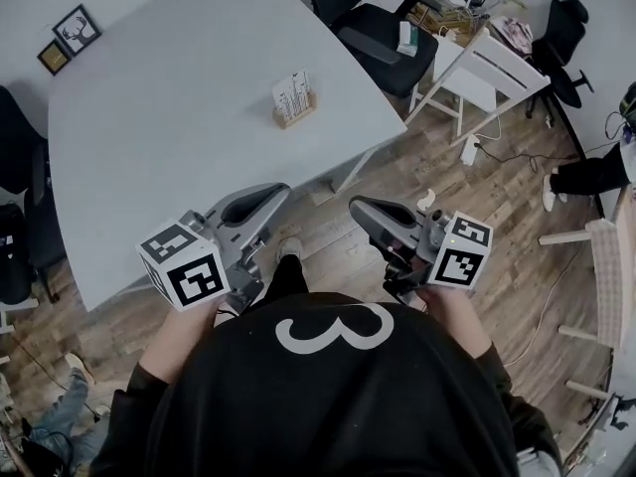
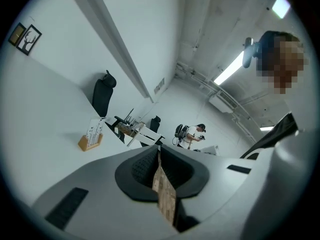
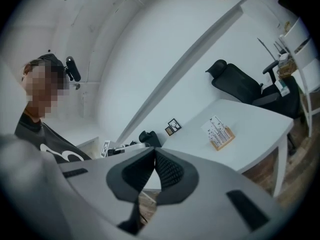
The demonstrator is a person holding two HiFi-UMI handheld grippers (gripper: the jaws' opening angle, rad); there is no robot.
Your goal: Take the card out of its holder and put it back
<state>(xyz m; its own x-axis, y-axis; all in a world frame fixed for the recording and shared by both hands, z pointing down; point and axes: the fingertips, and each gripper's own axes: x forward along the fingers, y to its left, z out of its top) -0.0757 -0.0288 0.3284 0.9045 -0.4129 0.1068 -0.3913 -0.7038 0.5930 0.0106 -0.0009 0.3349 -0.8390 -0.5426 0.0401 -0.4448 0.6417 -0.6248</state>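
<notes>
A white printed card [image 1: 292, 91] stands upright in a small wooden holder [image 1: 296, 113] near the far right edge of the white table [image 1: 149, 117]. Both grippers hang close to my torso, short of the table's near edge and well apart from the holder. In the head view my left gripper [image 1: 278, 192] points toward the table and my right gripper [image 1: 356, 205] is over the floor. The left gripper view shows the card [image 2: 93, 129] far off, the left gripper [image 2: 159, 154] shut and empty. In the right gripper view the holder [image 3: 223, 139] is distant and the right gripper [image 3: 154, 151] is shut with nothing in it.
Two small framed pictures [image 1: 66, 38] lie at the table's far left corner. A black office chair [image 1: 383, 28] and a white folding stand [image 1: 487, 68] sit beyond the table's right end. Another person [image 2: 192, 134] stands across the room. Wooden floor lies under the grippers.
</notes>
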